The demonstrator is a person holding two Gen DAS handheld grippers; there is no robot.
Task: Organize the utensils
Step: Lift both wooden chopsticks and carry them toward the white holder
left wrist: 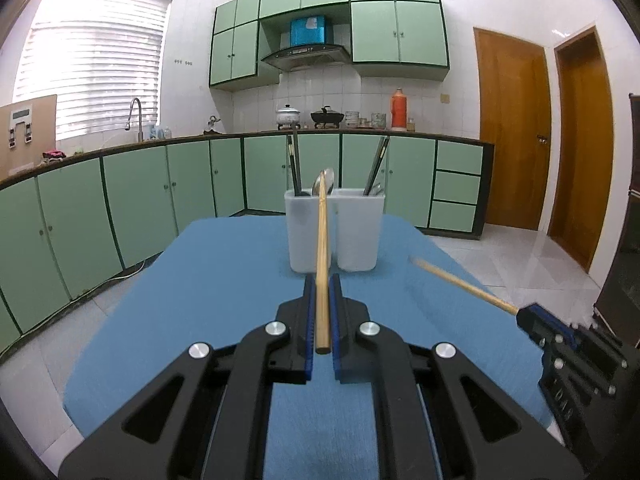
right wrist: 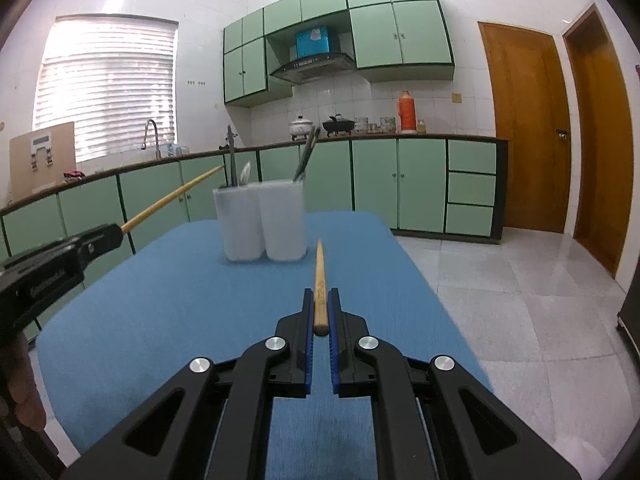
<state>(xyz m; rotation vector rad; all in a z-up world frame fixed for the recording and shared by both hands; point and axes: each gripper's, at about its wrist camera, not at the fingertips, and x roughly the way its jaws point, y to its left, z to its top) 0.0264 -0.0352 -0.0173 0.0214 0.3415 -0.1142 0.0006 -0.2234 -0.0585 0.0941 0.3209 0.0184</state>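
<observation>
My left gripper is shut on a wooden chopstick that points forward at two white utensil holders on the blue table. My right gripper is shut on a second wooden chopstick, held above the table and pointing toward the holders. The holders contain dark chopsticks and metal spoons. The right gripper also shows in the left wrist view, and the left gripper in the right wrist view.
Green kitchen cabinets and a counter with pots and a red thermos run behind the table. Wooden doors stand at the right. A tiled floor lies to the right of the table.
</observation>
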